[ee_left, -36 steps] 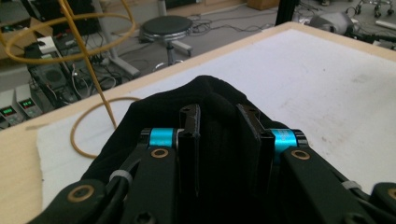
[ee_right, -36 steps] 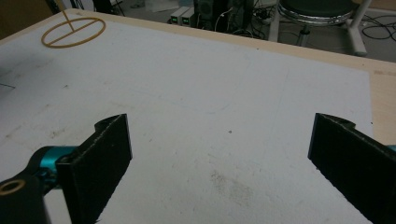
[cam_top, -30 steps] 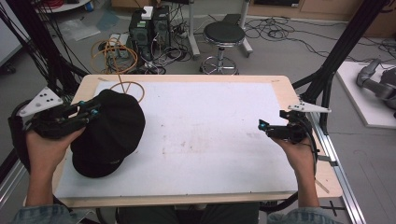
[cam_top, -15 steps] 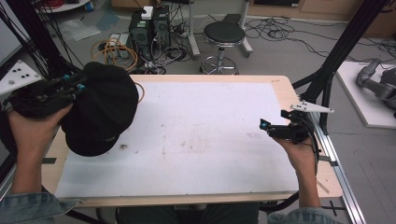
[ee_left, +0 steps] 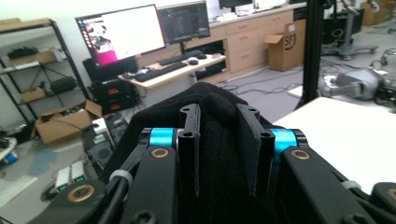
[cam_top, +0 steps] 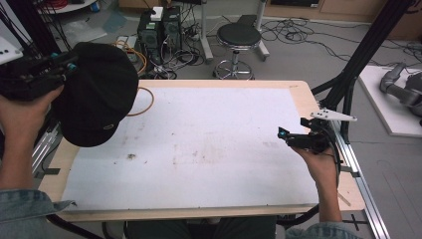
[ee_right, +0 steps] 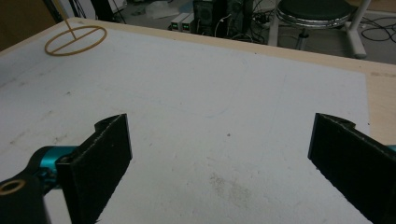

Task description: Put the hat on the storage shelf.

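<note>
A black cap (cam_top: 99, 97) hangs in the air over the table's left edge, with my left gripper (cam_top: 68, 64) shut on its fabric. In the left gripper view the two jaws pinch a fold of the cap (ee_left: 210, 93) at my left gripper (ee_left: 218, 113). Low over the right side of the white table top (cam_top: 214, 139), my right gripper (cam_top: 284, 134) is open and points left. In the right gripper view my right gripper (ee_right: 223, 126) has its jaws wide apart, with bare white board between them.
A thin wooden ring (cam_top: 144, 102) lies on the table's far left corner, partly hidden by the cap; this ring (ee_right: 74, 39) also shows far off. A black stool (cam_top: 239, 37), computer boxes (cam_top: 159, 22) and cables stand beyond the table. A black frame post (cam_top: 358, 64) rises at the right.
My left gripper has lifted the cap off the table, up and to the left. The wooden ring has come partly into view. The right gripper has stayed in place.
</note>
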`<state>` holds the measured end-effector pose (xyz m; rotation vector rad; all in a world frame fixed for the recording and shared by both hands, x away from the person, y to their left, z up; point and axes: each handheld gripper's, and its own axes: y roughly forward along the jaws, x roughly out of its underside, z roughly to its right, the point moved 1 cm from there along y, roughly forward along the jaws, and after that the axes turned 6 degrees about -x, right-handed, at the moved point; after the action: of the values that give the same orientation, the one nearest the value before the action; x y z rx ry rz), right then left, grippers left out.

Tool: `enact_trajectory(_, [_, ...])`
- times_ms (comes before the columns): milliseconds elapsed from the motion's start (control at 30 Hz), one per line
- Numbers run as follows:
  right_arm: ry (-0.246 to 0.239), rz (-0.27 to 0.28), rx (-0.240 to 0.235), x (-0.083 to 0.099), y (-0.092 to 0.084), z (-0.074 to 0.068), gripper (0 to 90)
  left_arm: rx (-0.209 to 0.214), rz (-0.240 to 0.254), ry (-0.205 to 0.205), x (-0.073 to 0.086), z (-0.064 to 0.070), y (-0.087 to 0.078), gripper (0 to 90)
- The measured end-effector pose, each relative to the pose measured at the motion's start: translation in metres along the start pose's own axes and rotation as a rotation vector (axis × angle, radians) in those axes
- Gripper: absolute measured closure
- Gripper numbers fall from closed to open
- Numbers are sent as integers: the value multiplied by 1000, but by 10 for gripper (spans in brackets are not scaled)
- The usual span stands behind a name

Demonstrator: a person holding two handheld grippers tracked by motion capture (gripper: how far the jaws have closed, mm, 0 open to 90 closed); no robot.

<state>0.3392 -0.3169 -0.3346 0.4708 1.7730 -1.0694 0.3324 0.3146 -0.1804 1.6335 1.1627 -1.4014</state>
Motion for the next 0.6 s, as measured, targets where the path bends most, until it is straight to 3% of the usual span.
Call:
enact_trajectory(100, [5,-2,1,1,0,0,58,-16,34,-1,-4,-4,7,712])
enact_trajectory(433, [5,6,0,3,-3,1,58,-37,54,-3,-9,-20,31,711])
enact_trajectory(600, [13,6,6,5,-7,1,58,-51,74,-33,-8,-27,40,711])
